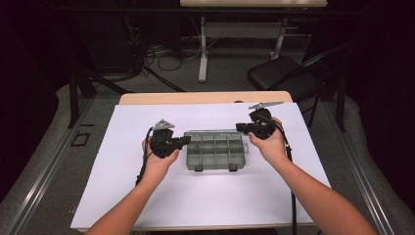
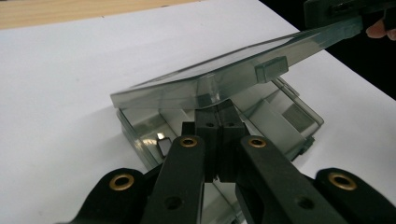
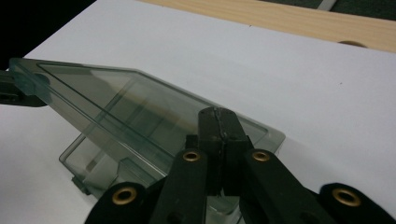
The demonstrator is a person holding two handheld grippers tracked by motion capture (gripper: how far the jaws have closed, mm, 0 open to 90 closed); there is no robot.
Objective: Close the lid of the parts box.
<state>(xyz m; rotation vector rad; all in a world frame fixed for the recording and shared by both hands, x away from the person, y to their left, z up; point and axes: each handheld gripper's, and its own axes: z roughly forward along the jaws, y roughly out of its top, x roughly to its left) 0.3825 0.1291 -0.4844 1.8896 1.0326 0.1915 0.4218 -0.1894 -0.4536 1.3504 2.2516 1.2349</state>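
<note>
Organizer box [image 1: 214,152], one, smoky clear plastic, sits mid-table on the white sheet [image 1: 147,196], a bit nearer the far edge than the near one. Your left gripper [image 1: 185,140] is at its left end, your right gripper [image 1: 241,128] at its right end. In the left gripper view your jaws are pressed together right at the raised lid [image 2: 224,77]; whether they pinch the lid edge, cannot tell. Same in the right gripper view: jaws together against the lid [image 3: 116,100] near its end, grip unclear. Lid is tilted up off the base [image 2: 280,116], one long side raised.

Base is split into small compartments, two rows in the high view; exact count not clear. They look empty as far as the pictures show. Two dark latches [image 1: 198,168] on the near side of the box.

Nothing else lies on the sheet. One table strip of bare wood [image 1: 205,97] shows at the far edge. Beyond it: one black chair [image 1: 279,76], another table's legs, cables on the floor. Nothing blocks either gripper.
</note>
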